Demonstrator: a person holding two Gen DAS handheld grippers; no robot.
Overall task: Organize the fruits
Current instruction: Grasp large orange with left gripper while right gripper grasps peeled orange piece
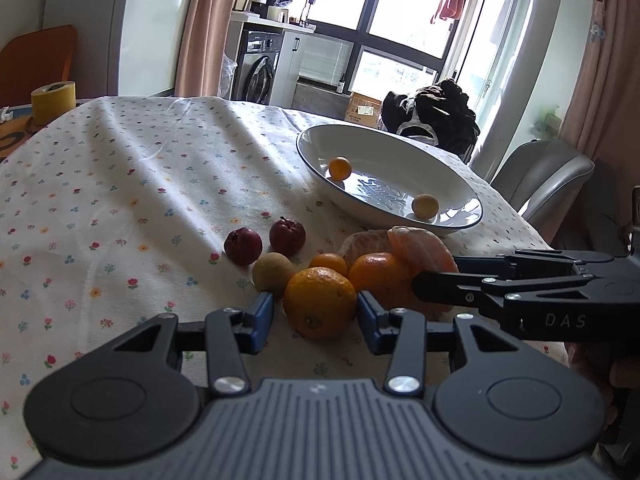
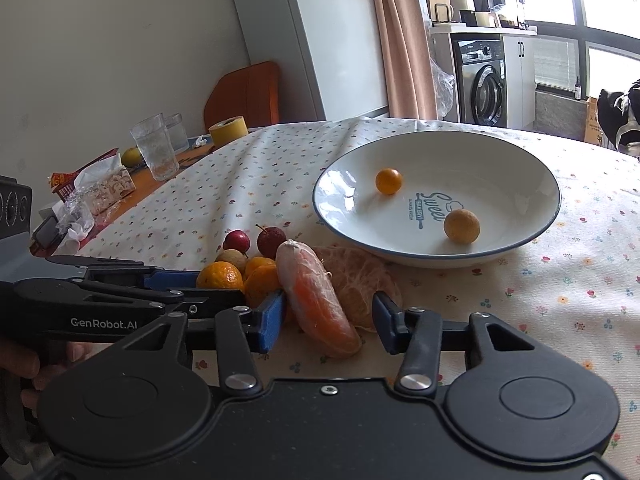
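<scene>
My left gripper [image 1: 316, 312] and right gripper [image 2: 328, 320] are black with blue pads. The tablecloth [image 1: 120, 200] is cream, sprinkled with small red, blue and orange flowers. The plate [image 2: 520, 184] is white with a dark blue rim and blue lettering. In it lie a bright orange fruit [image 2: 389, 181] and a tan one [image 2: 461, 221]. Nearer me: an orange mandarin [image 1: 320, 302], pale orange peeled segments [image 2: 320, 300], two dark red fruits [image 1: 243, 246], perhaps hawthorns. Far left, a yellow tape roll [image 1: 53, 101].

Bright windows [image 1: 404, 12] with pink curtains [image 2: 404, 40] light a washing machine [image 2: 482, 80] and an orange chair [image 2: 244, 94].
</scene>
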